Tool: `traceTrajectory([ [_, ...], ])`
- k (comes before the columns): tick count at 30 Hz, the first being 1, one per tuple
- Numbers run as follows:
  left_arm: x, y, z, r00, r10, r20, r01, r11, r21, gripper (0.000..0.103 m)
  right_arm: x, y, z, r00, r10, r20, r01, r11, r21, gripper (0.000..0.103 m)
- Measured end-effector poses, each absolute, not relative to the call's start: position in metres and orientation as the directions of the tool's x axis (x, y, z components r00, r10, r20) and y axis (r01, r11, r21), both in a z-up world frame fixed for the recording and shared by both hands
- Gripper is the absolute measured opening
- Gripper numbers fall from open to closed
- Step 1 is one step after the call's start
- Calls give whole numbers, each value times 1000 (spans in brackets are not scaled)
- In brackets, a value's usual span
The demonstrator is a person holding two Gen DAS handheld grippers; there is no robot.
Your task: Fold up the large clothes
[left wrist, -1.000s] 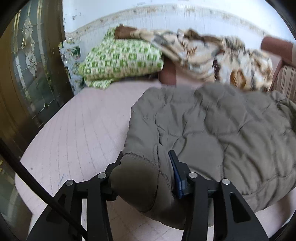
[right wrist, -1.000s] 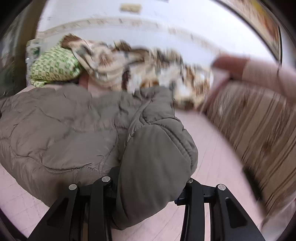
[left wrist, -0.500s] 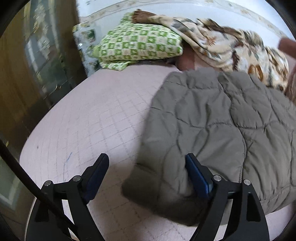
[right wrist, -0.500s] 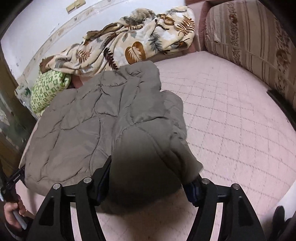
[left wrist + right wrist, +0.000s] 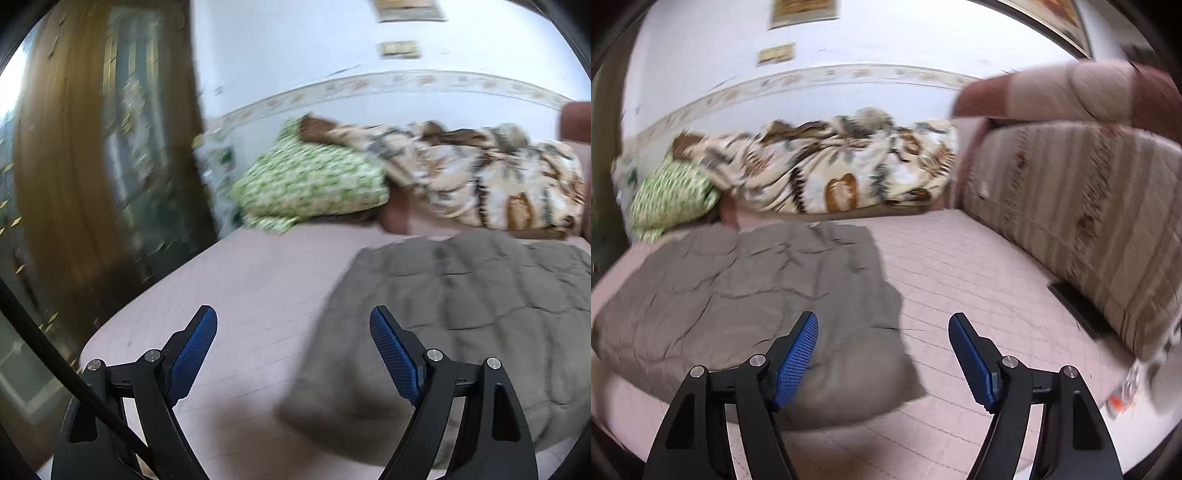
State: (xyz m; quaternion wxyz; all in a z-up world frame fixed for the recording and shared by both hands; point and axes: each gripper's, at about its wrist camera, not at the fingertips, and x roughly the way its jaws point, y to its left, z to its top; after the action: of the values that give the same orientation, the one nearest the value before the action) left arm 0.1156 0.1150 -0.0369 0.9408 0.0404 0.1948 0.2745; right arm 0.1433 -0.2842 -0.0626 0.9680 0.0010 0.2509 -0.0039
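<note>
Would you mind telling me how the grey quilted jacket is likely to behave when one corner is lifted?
The jacket looks puffy and creased, so it will probably sag and drape rather than hold its shape. Its padding suggests it is light for its bulk. The folded layers may slide apart on the bed.

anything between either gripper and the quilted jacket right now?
Nothing visible. Both the left gripper and the right gripper are open, their jaws just opened, with nothing between them. The grey-brown quilted jacket lies on the pink mattress right ahead. The leaf-print blanket sits behind it.
</note>
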Motion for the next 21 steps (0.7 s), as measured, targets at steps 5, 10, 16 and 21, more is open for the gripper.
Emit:
traceTrajectory([
  [5, 142, 69, -63, 803, 406, -435, -324, 912, 253, 84, 166, -243, -83, 838, -22, -545, -50, 992, -117, 69],
  [10, 166, 69, -88, 758, 394, -520, -297, 918, 263, 84, 180, -236, -106, 801, -66, -595, -59, 980, -188, 67],
  [16, 174, 69, -98, 745, 386, -544, -289, 922, 258, 85, 191, -238, -123, 768, -74, -636, -74, 976, -203, 67],
  [21, 174, 68, -101, 747, 387, -540, -285, 921, 266, 85, 199, -237, -131, 738, -68, -671, -88, 977, -196, 68],
])
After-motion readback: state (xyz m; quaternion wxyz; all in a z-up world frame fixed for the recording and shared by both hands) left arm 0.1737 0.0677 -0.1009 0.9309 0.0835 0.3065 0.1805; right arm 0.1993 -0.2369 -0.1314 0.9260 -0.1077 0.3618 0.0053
